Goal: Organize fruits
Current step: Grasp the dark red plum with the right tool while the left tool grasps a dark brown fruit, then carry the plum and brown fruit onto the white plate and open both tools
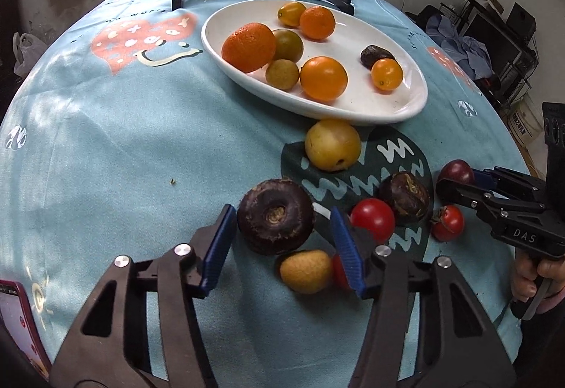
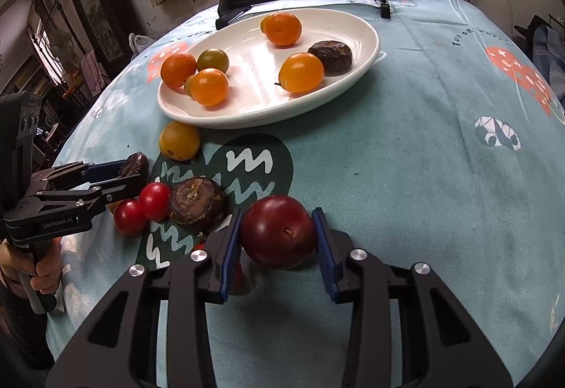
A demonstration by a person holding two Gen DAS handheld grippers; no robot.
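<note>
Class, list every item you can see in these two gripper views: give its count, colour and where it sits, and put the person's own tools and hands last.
plate: one, white, oval, far side of the table
citrus fruits: seven, orange to green, on the plate
dark fruit: one, brown, on the plate
yellow fruit: one, on the cloth beside the plate
water chestnuts: two, dark brown, on the cloth
cherry tomatoes: three, red, on the cloth
plum: one, dark red
tablecloth: one, light blue
left gripper: open around a chestnut
right gripper: closed on the plum
</note>
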